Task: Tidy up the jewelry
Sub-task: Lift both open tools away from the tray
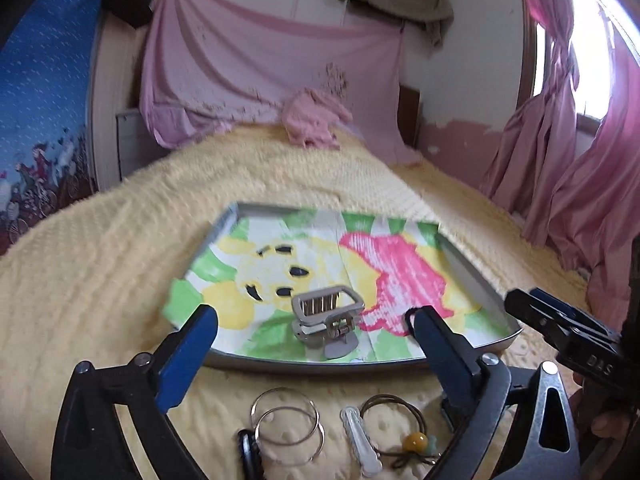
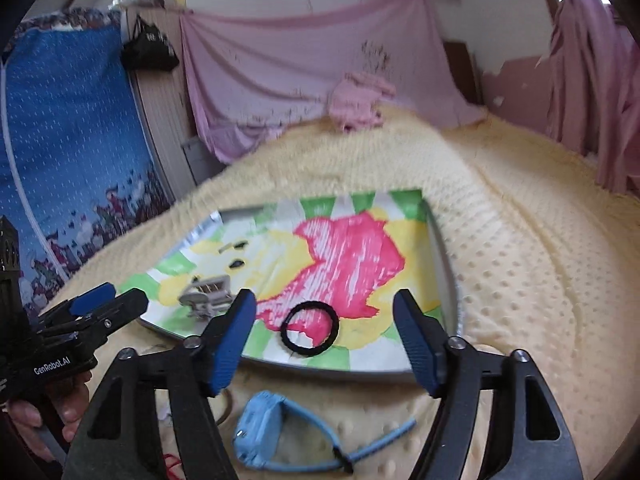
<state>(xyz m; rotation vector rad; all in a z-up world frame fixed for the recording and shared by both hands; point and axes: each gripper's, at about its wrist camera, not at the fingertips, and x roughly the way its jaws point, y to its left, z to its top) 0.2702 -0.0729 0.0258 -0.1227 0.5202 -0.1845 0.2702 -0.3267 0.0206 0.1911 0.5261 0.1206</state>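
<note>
A metal tray (image 1: 224, 226) lined with a coloured bear drawing lies on the yellow blanket. A silver hair claw clip (image 1: 326, 320) stands on it, also in the right wrist view (image 2: 208, 294). A black hair tie (image 2: 310, 329) lies on the tray (image 2: 444, 264). My left gripper (image 1: 312, 320) is open, just above the tray's near edge, with the clip between its fingers' line. My right gripper (image 2: 324, 308) is open and empty over the hair tie. In front of the tray lie metal hoops (image 1: 286, 424), a white clip (image 1: 360, 440), a beaded hair tie (image 1: 400, 428) and a blue watch (image 2: 264, 436).
The yellow blanket (image 1: 100, 260) covers the bed. A pink cloth bundle (image 1: 312, 120) sits at its far end. Pink curtains (image 1: 580, 184) hang at the right, a blue printed panel (image 1: 40, 100) at the left. A black item (image 1: 248, 456) lies by the hoops.
</note>
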